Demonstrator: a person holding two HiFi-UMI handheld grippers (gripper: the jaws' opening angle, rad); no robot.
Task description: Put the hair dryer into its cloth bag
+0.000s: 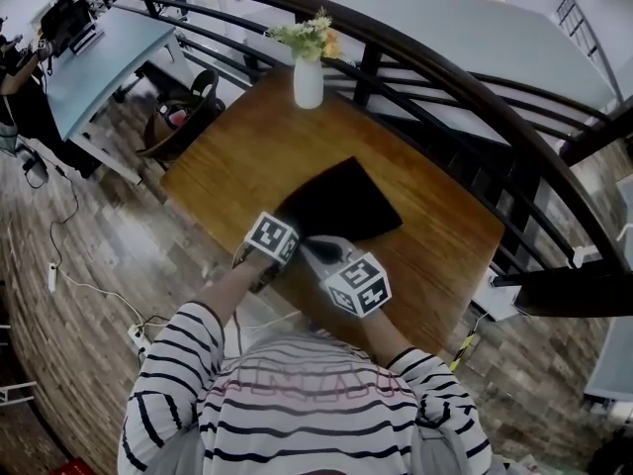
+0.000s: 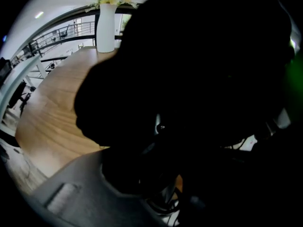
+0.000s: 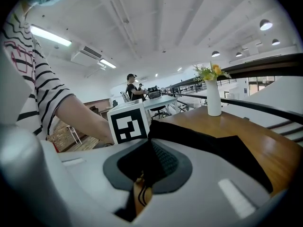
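This is an open-plan office. In the head view, a long pale desk [image 1: 109, 52] with a monitor [image 1: 61, 20] stands at ten o'clock, and a power strip [image 1: 136, 336] lies on the wood floor at seven. The right gripper view shows strip lights [image 3: 49, 36], a ceiling air conditioner [image 3: 87, 56] and a person [image 3: 132, 86] at a workstation.

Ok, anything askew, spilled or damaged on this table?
Nothing stands out. The vase stands upright near the table's far edge, the black cloth bag lies on the wood, and the right gripper is shut on its near edge.
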